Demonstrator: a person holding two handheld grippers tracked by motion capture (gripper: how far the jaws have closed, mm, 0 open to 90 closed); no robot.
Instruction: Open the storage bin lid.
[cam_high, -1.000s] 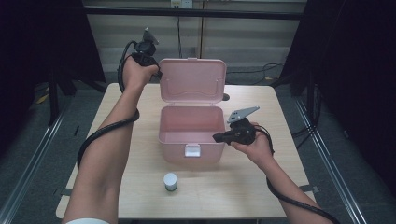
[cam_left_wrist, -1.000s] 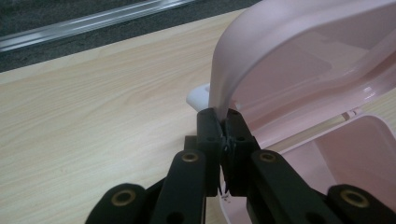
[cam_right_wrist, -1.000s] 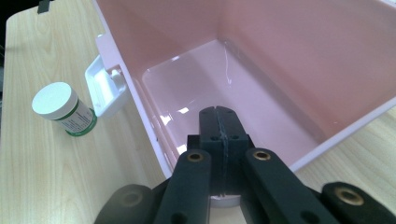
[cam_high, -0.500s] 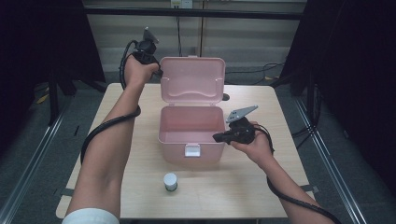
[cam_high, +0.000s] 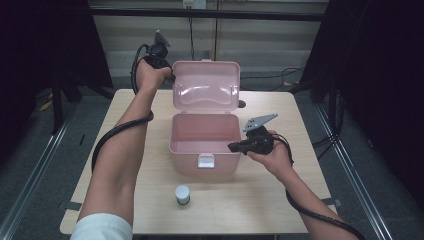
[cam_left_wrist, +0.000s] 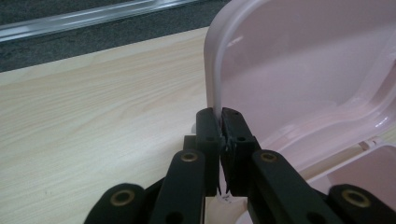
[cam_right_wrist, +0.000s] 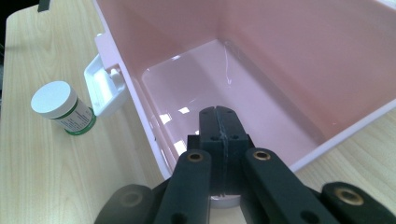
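Note:
A pink plastic box stands open in the middle of the table, its lid raised behind it. My left gripper is shut on the lid's left edge, which runs down between the pads. My right gripper is shut with nothing between the jaws, at the box's front right corner. In the right gripper view the right gripper hangs over the box's empty pink floor, just inside the rim.
A small white-capped jar with a green label stands in front of the box. A white latch hangs on the box's front wall. The wooden table ends close to the right hand; cables trail from both grippers.
The left hand has shifted slightly with the lid's edge in its grip. The right hand and the jar have not moved.

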